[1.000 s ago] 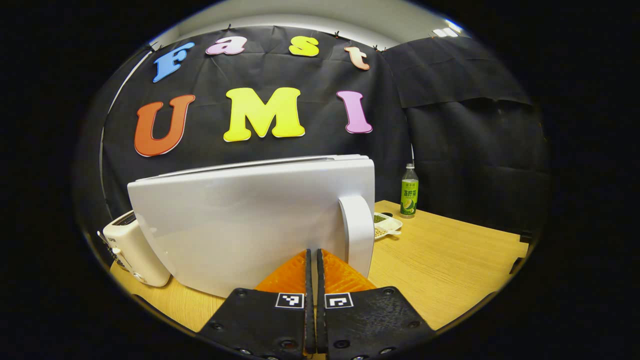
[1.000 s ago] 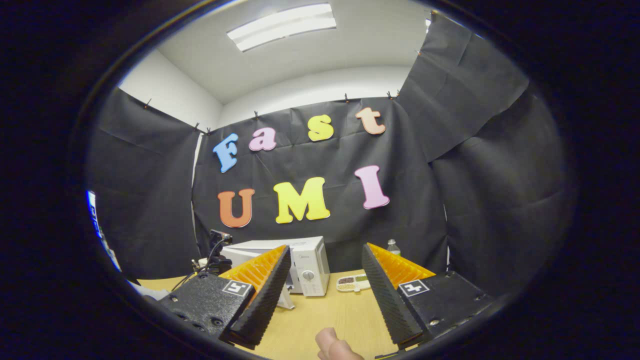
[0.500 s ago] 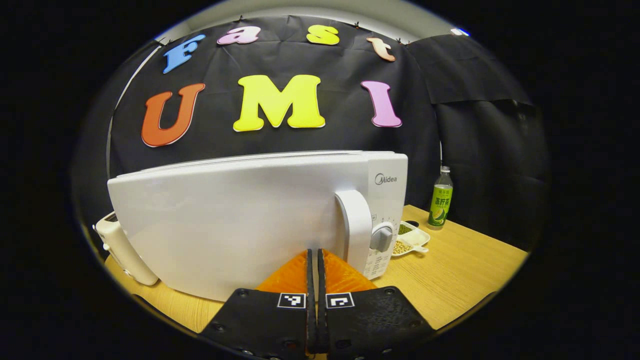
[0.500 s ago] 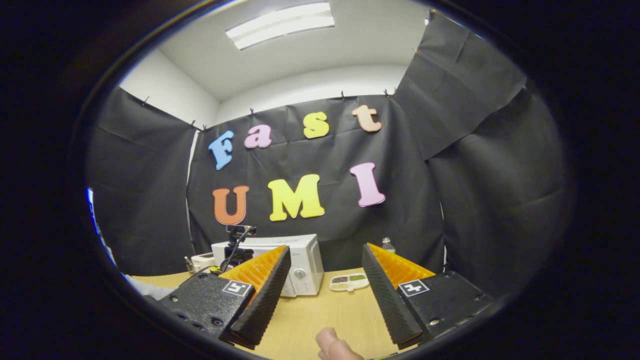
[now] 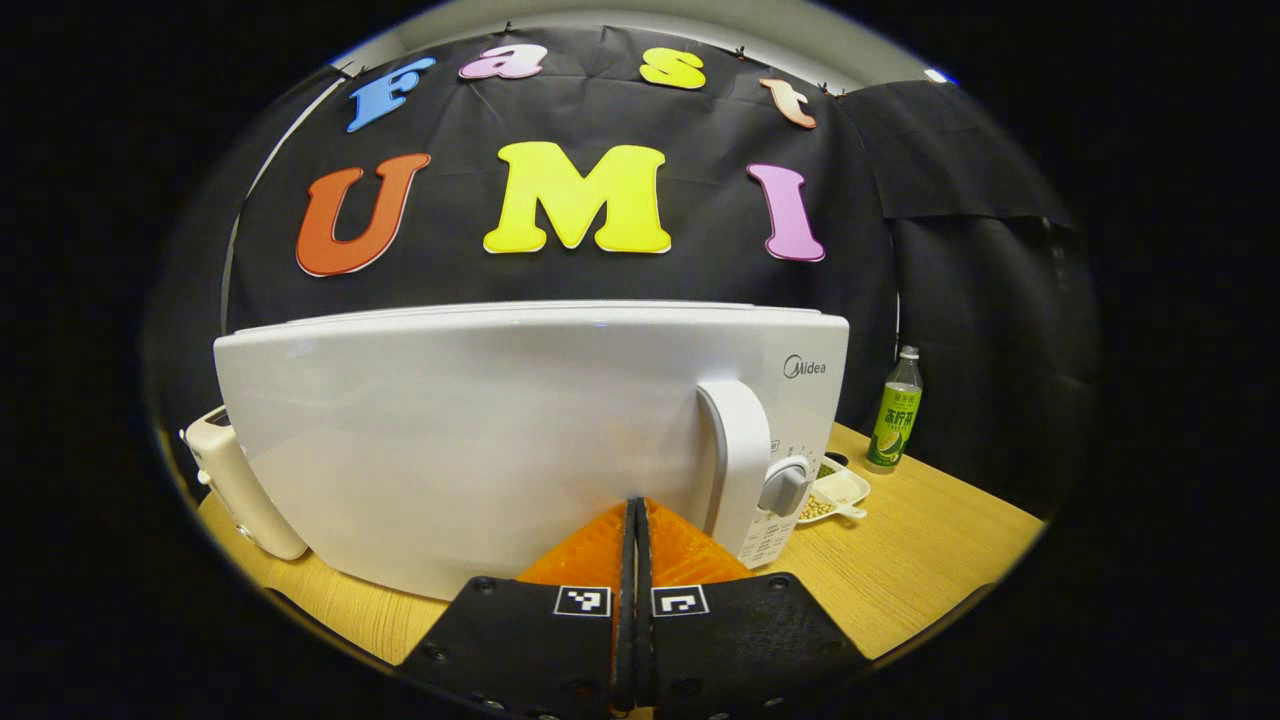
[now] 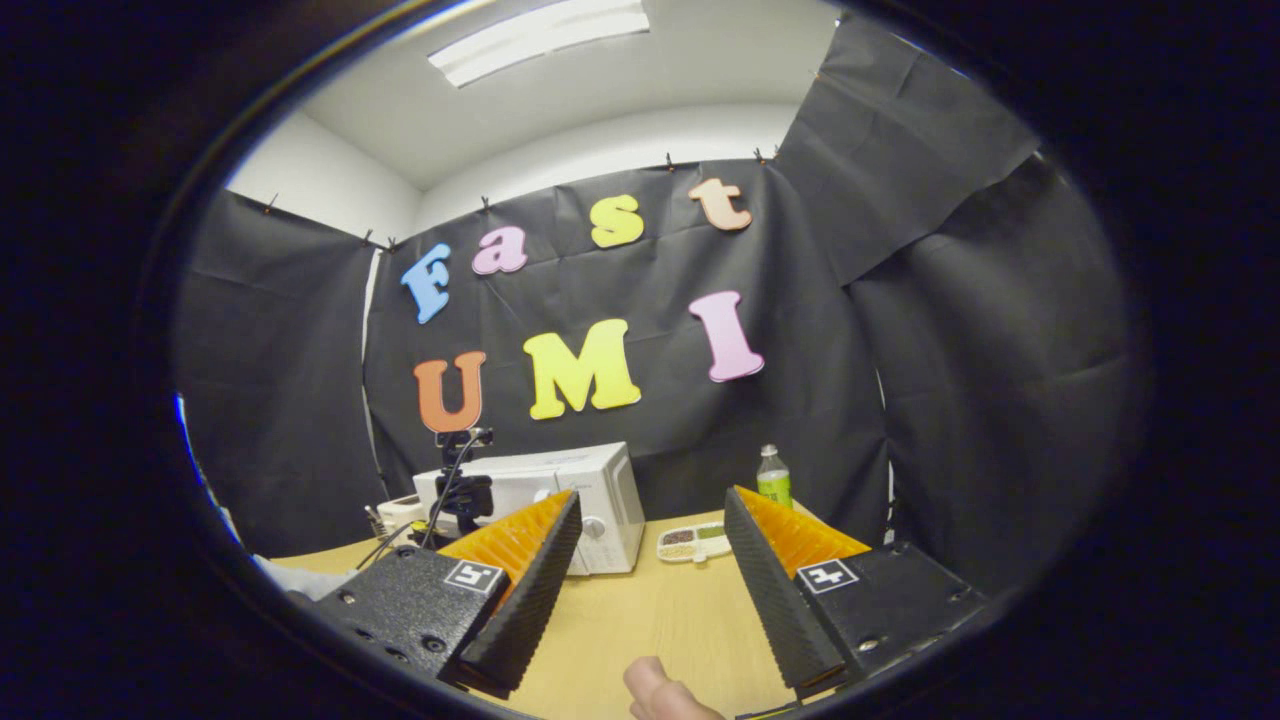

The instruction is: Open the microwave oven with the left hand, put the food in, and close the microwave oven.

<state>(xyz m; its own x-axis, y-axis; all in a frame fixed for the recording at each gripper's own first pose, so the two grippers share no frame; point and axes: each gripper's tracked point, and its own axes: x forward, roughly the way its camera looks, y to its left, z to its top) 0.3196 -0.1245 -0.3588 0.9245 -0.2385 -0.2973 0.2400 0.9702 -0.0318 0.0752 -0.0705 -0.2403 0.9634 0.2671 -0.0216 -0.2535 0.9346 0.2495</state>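
One second has swung the microwave door [image 5: 480, 440] nearly flush; my left gripper [image 5: 634, 520], fingers pressed together and empty, pushes it, while my right gripper [image 6: 650, 560] hangs wide open and empty.

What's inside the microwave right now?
Nothing inside can be seen: the microwave's white door faces the left claw and covers the cavity. Outside, to one side, a divided dish and a green bottle stand on the table.

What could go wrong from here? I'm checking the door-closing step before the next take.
The left gripper is shut, pressed on the microwave door beside its handle; it might slide off the glossy panel. Pushing hard could shove the microwave toward the snack tray and bottle.
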